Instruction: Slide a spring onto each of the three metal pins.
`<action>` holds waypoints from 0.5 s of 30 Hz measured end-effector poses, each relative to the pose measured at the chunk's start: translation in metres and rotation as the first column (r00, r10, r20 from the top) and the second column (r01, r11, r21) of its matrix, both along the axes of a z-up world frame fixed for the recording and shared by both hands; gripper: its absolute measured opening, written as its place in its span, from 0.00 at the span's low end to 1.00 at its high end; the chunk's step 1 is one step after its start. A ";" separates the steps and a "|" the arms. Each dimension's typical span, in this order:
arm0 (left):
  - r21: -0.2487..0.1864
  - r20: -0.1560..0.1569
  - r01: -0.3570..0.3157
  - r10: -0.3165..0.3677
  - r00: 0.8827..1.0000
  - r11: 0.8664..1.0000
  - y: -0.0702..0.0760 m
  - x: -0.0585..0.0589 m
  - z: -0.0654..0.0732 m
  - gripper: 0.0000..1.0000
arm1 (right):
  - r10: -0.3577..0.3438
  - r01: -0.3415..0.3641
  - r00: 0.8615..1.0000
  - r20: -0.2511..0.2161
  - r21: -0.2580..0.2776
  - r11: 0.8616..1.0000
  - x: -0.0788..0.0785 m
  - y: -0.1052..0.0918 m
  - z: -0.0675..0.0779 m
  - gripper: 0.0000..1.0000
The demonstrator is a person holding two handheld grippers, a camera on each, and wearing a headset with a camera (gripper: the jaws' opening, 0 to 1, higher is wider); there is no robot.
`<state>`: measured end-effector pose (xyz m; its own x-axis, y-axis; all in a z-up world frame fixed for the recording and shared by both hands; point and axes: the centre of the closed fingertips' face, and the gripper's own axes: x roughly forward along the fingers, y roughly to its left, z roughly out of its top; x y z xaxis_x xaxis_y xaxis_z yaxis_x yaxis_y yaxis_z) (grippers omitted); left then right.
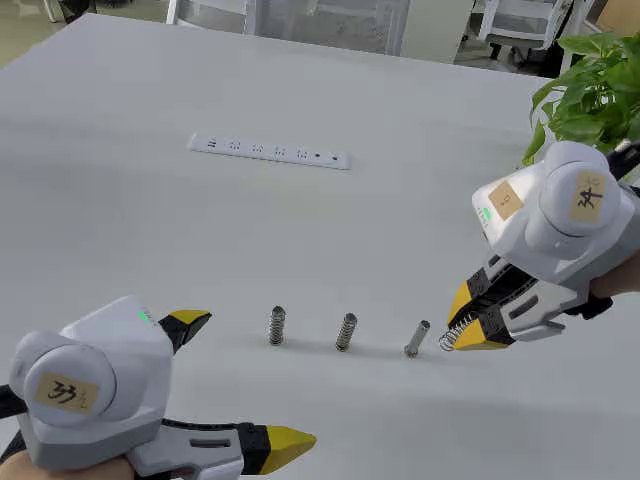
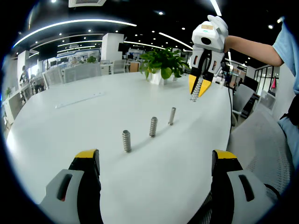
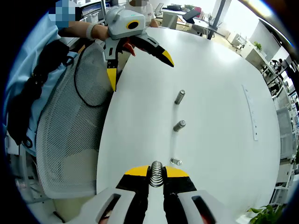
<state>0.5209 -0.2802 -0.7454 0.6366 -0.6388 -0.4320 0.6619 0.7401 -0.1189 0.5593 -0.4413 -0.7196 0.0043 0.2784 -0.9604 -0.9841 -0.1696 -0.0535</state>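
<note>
Three metal pins stand in a row on the white table [image 1: 300, 230]. The left pin [image 1: 277, 326] and the middle pin [image 1: 346, 332] each wear a spring. The right pin [image 1: 417, 338] is bare. My right gripper [image 1: 470, 322] is shut on a spring [image 1: 455, 332], which hangs just right of the bare pin and slightly above it. In the right gripper view the spring [image 3: 156, 173] sits between the yellow tips, with the bare pin [image 3: 176, 162] just beyond. My left gripper [image 1: 245, 380] is open and holds nothing, near the table's front edge, left of the pins.
A white power strip [image 1: 270, 151] lies farther back on the table. A green potted plant [image 1: 590, 90] stands at the right edge. A mesh chair [image 3: 70, 135] is beside the table on the person's side.
</note>
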 end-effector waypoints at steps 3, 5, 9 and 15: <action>0.008 -0.005 -0.002 0.002 1.000 1.000 0.001 -0.001 -0.003 0.99 | 0.021 -0.020 0.999 0.038 -0.038 0.999 0.011 -0.003 -0.003 0.07; 0.014 -0.009 -0.001 0.001 1.000 1.000 0.001 -0.002 -0.006 0.99 | 0.019 -0.018 0.999 0.037 -0.040 0.999 0.016 -0.002 -0.004 0.07; 0.036 -0.010 -0.002 0.002 1.000 0.999 0.002 -0.003 -0.012 0.99 | 0.021 -0.019 0.999 0.036 -0.051 0.999 0.025 -0.001 -0.010 0.07; 0.033 -0.011 -0.010 0.010 1.000 0.999 0.004 -0.004 -0.013 0.99 | 0.036 -0.032 0.999 0.040 -0.077 0.996 0.031 0.000 -0.017 0.07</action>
<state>0.5172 -0.2767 -0.7587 0.6377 -0.6180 -0.4597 0.6533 0.7502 -0.1022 0.5906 -0.4412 -0.7369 0.0358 0.2047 -0.9782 -0.9749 -0.2081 -0.0793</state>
